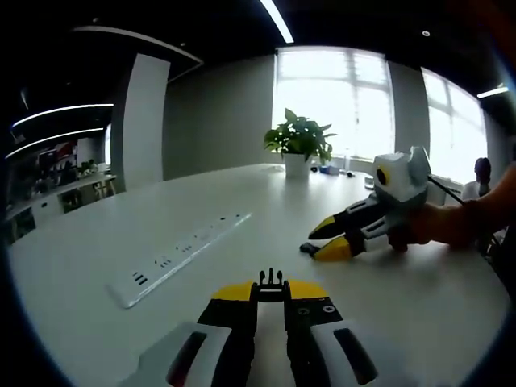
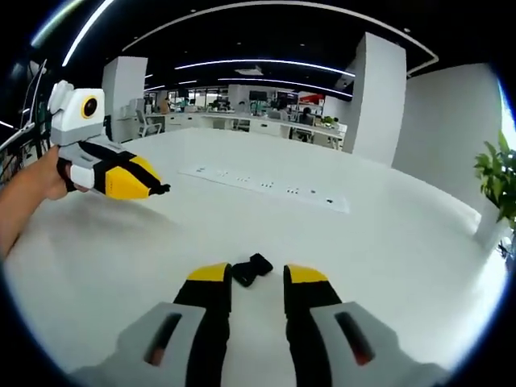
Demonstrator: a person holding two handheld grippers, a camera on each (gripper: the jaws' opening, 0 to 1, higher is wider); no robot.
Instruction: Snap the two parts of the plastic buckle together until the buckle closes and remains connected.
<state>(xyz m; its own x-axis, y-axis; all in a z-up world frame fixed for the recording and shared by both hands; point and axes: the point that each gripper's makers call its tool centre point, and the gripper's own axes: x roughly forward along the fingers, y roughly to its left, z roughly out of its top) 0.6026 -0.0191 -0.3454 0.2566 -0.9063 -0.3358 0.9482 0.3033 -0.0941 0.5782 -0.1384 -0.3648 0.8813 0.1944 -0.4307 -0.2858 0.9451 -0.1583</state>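
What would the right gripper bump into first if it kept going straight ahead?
Probably the small black plastic buckle piece lying on the white table, just ahead between the right gripper's open jaws.

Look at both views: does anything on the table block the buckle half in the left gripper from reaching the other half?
Nothing visible does. The pronged half sits in the left gripper; bare table lies between it and the other half at the right gripper.

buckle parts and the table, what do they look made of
Pronged buckle part and the other buckle part: likely molded plastic; black, matte, crisp thin prongs. Table: smooth white laminate or painted board, hard to tell; it gives a soft sheen under window light.
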